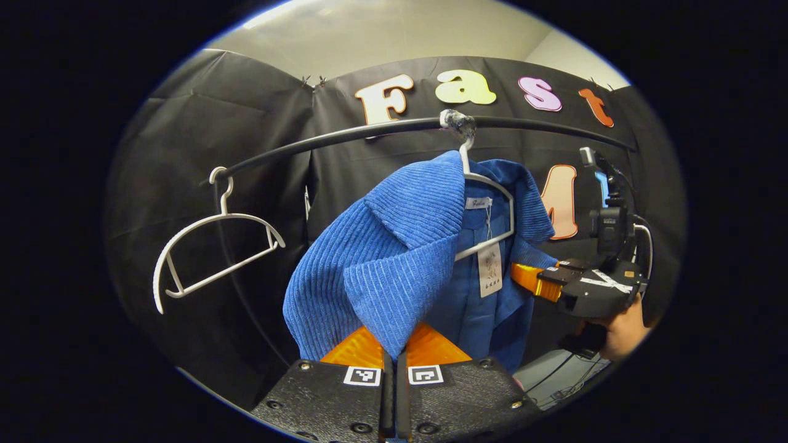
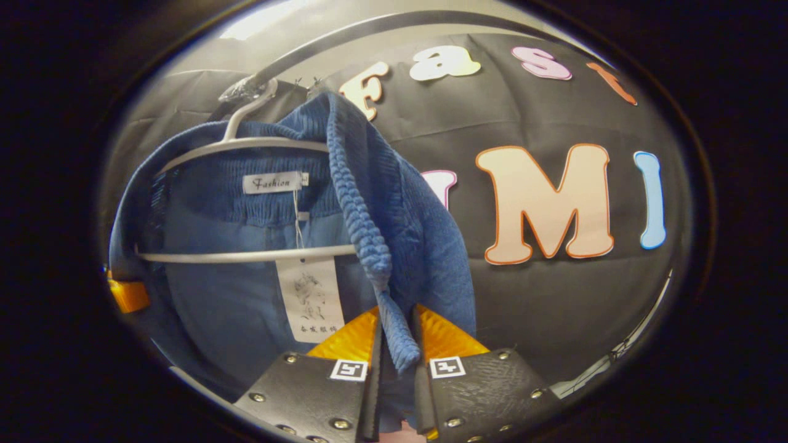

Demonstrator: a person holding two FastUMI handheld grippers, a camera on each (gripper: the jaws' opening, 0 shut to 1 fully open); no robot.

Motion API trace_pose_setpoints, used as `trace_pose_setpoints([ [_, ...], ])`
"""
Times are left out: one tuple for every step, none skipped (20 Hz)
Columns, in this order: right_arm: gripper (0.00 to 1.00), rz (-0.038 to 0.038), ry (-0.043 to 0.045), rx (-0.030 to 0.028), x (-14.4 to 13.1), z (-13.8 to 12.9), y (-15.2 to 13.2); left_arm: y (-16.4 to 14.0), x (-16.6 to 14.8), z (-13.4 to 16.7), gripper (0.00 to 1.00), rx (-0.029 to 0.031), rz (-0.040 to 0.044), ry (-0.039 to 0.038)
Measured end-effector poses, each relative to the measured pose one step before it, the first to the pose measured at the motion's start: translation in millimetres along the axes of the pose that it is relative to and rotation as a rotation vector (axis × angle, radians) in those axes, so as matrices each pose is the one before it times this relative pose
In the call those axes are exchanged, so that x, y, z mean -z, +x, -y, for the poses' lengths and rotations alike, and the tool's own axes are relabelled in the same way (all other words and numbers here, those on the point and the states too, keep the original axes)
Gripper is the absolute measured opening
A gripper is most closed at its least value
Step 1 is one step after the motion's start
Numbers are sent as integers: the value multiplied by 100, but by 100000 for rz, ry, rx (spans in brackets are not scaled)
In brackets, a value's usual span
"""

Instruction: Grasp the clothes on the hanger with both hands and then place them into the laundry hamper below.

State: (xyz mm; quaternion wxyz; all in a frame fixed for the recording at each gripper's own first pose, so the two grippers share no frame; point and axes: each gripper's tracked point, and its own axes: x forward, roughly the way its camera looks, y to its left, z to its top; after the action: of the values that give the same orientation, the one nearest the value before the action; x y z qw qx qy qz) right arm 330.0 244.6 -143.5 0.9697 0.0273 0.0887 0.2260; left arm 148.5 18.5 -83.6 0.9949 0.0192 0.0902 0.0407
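- Black cloth wall behind, with a dark rail (image 1: 345,136) arching above and ahead of both tongs.
- On that rail, up and left of the left tongs (image 1: 394,344): a bare white hanger (image 1: 217,246), already without clothes.
- Straight ahead of the left tongs: blue ribbed garment (image 1: 394,258), draped over a second white hanger (image 1: 492,209) hooked on the rail (paper tag dangling inside the collar).
- Left tongs clamped together on a hanging fold of the garment's near shoulder, cloth pinched between the fingers.
- Right tongs (image 2: 397,344) likewise closed on the garment's opposite edge (image 2: 369,246), a ribbed hem running down between the fingers; seen from the left gripper view, off to the right of the left tongs, held by a hand (image 1: 622,332).
- Judged done: both grasps made, one on each side of the garment.
- Judged left: lifting or sliding the cloth off the hanger's arms, since the hanger bar (image 2: 246,253) sits inside the garment; then lowering and releasing into the hamper.
- Hamper's place below the tongs: cannot tell from these views.
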Motion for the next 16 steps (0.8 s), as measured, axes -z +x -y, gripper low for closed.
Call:
trace_pose_setpoints([
  [23, 438, 639, 730, -304, 180, -201, -19, 43, 51, 2, 235, -11, -226],
  [23, 283, 555, -169, -173, 71, -239, -27, -80, 7, 2, 259, 130, -391],
  [23, 325, 523, 470, -317, 146, -73, 28, -31, 24, 2, 187, 255, -414],
  [23, 513, 513, -1055, -221, -78, -119, 0, -84, -43, 2, -11, 511, -490],
  [23, 567, -337, 1242, -272, 411, 85, 0, 86, -11, 2, 132, -226, -176],
  [17, 132, -1189, -499, 96, 127, 514, 54, 9, 31, 2, 112, -167, -155],
  [18, 940, 421, 816, -16, 391, -1509, -118, -13, -16, 2, 210, -137, -162],
  [5, -683, 1435, -2304, -157, -841, 387, -15, -92, 46, 2, 310, 115, -57],
  [3, -928, 1340, -904, 46, -242, 113, -8, -15, 2, 2, 169, -136, 149],
  [2, -602, 1036, -649, -103, 38, 266, -43, -58, -105, 2, -83, 327, 126],
  [2, 1555, 257, 813, -396, 223, -81, -47, 7, -104, 2, -228, 194, -120],
  [3, 1901, 152, 1475, -433, 511, -382, -38, -46, -59, 2, -178, -9, -458],
  [3, 2322, -80, 2273, -687, 474, -172, -135, -140, -22, 2, -285, 121, -251],
  [2, 1988, -591, 2412, -766, 595, -104, -267, -277, 16, 2, 52, 339, -168],
  [3, 1394, -1247, 2972, -528, 458, -197, -334, -547, 74, 2, 707, 1044, -280],
  [2, 436, -1227, 1319, -364, 534, -19, -461, -535, 112, 2, 995, 1172, -221],
])
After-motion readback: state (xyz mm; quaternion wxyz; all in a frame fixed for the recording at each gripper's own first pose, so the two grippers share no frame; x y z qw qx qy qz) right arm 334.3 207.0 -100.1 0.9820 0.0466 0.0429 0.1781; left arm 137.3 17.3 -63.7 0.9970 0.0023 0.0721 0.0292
